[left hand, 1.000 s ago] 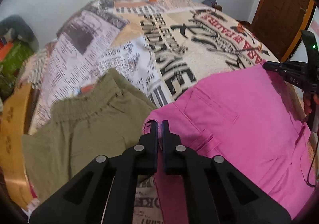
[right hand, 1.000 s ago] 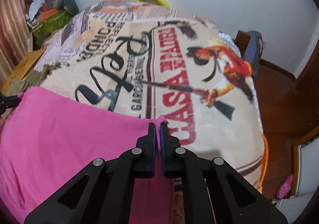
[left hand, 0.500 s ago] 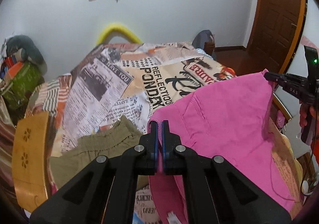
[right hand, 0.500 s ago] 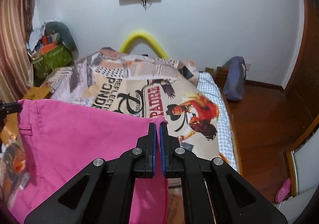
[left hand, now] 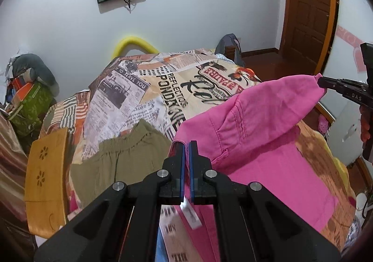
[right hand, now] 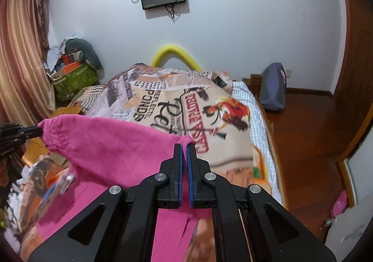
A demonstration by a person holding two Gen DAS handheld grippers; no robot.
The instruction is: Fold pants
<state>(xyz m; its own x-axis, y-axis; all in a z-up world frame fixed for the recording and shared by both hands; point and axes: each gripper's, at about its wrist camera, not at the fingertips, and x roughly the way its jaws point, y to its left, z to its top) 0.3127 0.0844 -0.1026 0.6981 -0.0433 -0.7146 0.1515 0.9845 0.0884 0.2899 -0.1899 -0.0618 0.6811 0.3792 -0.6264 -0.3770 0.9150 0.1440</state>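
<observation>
With both sets of jaws pinched shut on pink cloth, held aloft between them: pink pants [left hand: 268,126], gripped at the two waistband corners. Left gripper [left hand: 185,145] clamped on one corner, right gripper [right hand: 184,145] on the other — no gap showing at either pair of pads beyond the thickness of fabric. Waist edge sagging in a shallow curve from one corner to the other; legs trailing down toward the patterned bedspread [left hand: 144,89]. Judged soft, light and limp — no stiffness of its own, likely to droop and crease wherever unsupported. Best held at seamed waistband corners, where doubled cloth resists slipping. Just beside, on the bed: olive pants [left hand: 116,159], lying untouched.
</observation>
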